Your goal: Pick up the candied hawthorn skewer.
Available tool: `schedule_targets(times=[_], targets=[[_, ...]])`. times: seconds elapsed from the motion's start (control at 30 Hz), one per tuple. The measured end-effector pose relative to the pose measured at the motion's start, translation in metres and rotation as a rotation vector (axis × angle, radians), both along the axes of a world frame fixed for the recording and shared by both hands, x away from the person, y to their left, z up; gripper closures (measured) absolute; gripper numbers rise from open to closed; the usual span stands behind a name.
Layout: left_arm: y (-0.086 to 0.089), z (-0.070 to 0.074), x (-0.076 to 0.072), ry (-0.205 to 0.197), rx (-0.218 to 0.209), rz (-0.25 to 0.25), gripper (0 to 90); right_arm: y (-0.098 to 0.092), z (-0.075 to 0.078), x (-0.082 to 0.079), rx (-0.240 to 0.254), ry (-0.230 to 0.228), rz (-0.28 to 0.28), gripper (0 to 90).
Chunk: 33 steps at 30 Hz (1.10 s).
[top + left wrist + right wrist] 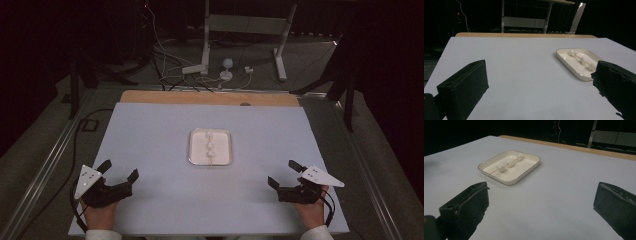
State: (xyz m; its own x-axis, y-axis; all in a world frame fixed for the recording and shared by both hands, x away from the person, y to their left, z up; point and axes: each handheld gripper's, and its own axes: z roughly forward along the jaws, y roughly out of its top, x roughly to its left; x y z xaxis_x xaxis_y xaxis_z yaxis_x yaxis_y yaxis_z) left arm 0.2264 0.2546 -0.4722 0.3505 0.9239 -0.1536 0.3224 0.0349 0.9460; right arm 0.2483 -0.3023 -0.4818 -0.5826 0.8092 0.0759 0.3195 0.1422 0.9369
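Fingers [464, 85] of both grippers are spread wide and empty; the skewer [210, 147] at frame centre should be approached low.

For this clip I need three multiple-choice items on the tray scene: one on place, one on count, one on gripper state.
1. Where does the shallow white rectangular tray sit?
A. table centre
B. far left corner
C. under the right gripper

2. How many white lumps sit on the thin wooden skewer?
A. one
B. three
C. five

3. How are the left gripper and right gripper?
A. both open, holding nothing
B. both shut
C. one gripping the skewer

A: the high view shows the tray mid-table.
B: three lumps lie in a row.
A: jaws stand wide apart over bare cloth.
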Motion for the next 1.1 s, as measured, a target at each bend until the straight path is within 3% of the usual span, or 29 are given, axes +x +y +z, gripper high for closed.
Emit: schedule_targets(times=[0.47, 1.1], targets=[[-0.023, 0.021, 0.02, 0.051, 0.043, -0.071, 0.4, -0.005, -0.003, 0.0, -0.001, 0.007, -0.016, 0.0], [-0.067, 0.031, 0.053, 0.07, 0.081, -0.152, 0.4, -0.008, -0.002, 0.0, 0.006, 0.005, -0.031, 0.0]])
